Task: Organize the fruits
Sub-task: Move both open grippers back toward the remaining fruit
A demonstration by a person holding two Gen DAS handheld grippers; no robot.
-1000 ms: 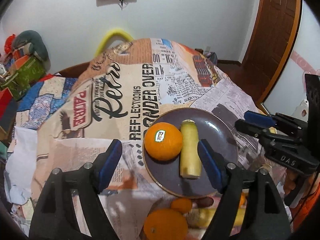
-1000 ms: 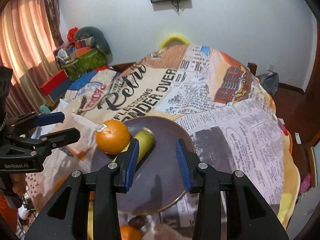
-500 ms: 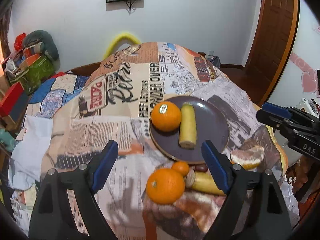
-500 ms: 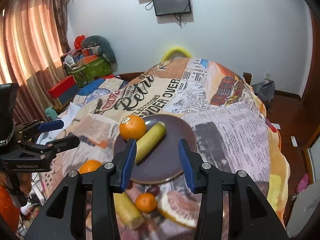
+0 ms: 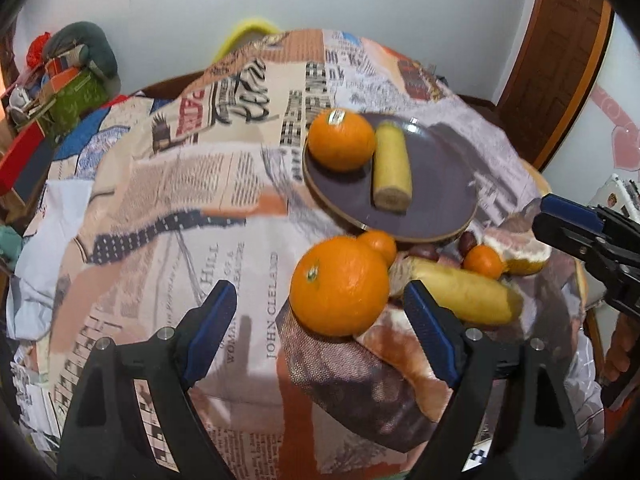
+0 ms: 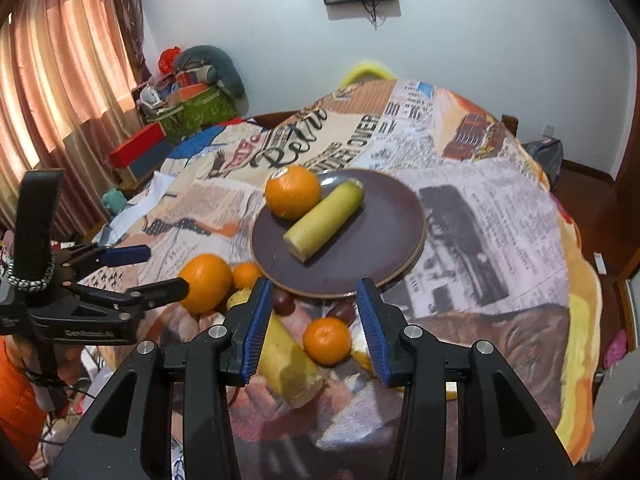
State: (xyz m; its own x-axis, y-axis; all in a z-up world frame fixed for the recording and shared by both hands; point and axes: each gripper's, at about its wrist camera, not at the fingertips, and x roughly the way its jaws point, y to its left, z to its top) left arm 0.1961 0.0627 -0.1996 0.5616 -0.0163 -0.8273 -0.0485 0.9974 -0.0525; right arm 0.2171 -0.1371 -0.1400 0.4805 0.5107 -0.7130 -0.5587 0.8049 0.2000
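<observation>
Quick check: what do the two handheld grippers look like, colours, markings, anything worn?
Both match: black plastic frames with triangular cut-outs, silver screws, and ribbed blue pads lining the jaws. The left gripper carries white lettering on its side, and a black strap and beaded bracelet show by its handle. The right gripper shows side lettering too, too small to read.

Right half of the plate (image 6: 384,236) bare; open landing room from 12 to 5 o'clock of its centre. Left half blocked by a stickered orange (image 6: 293,197) touching a banana piece (image 6: 324,220). At the plate's 6 to 8 o'clock, loose fruit crowds the rim: large orange (image 5: 339,285), long banana piece (image 5: 460,292), small mandarin (image 6: 327,340). Printed cloth (image 5: 168,216) to the plate's 9 o'clock lies free.
</observation>
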